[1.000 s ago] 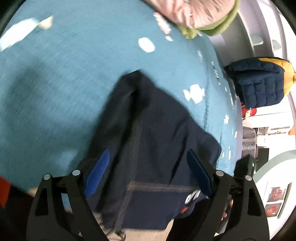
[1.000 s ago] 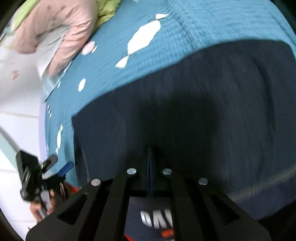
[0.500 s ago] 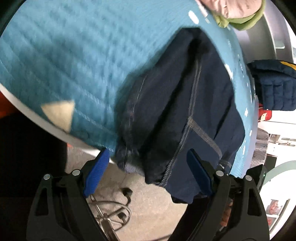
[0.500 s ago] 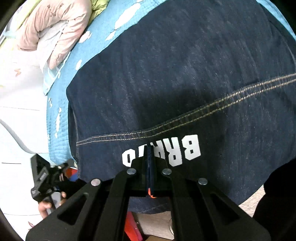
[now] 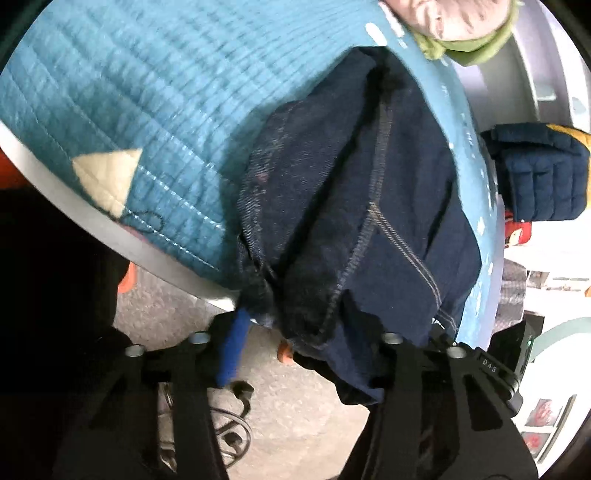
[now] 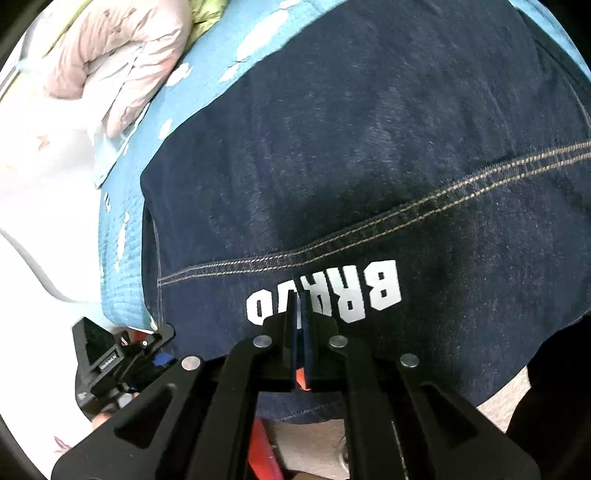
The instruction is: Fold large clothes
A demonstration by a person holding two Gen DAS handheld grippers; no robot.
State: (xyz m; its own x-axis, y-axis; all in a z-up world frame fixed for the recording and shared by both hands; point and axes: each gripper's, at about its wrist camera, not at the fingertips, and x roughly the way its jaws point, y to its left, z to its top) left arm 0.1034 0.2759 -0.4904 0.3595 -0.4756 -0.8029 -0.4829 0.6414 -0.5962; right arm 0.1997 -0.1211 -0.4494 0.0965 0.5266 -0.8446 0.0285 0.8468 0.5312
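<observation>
A dark navy denim garment (image 5: 376, 206) with tan stitching lies on the teal quilted bed cover (image 5: 122, 92), its lower part hanging over the bed edge. In the right wrist view the garment (image 6: 369, 155) shows white letters "BRAVO". My left gripper (image 5: 295, 332) has its fingers partly closed around the bunched hem at the bed edge; the right pad is hidden by cloth. My right gripper (image 6: 299, 306) is almost shut, its pads a thin gap apart over the lettering; I cannot tell if cloth is pinched. The left gripper also shows in the right wrist view (image 6: 122, 362).
A pink and green bundle of bedding (image 5: 465, 22) lies at the far end of the bed, also seen in the right wrist view (image 6: 110, 62). A navy and yellow quilted jacket (image 5: 539, 173) sits beyond the bed. Cables (image 5: 229, 439) lie on the floor below.
My left gripper's fingers have closed in from wide open onto the garment's hem at the bed edge. The right gripper's pads have parted slightly. The garment has been pulled toward the bed edge.
</observation>
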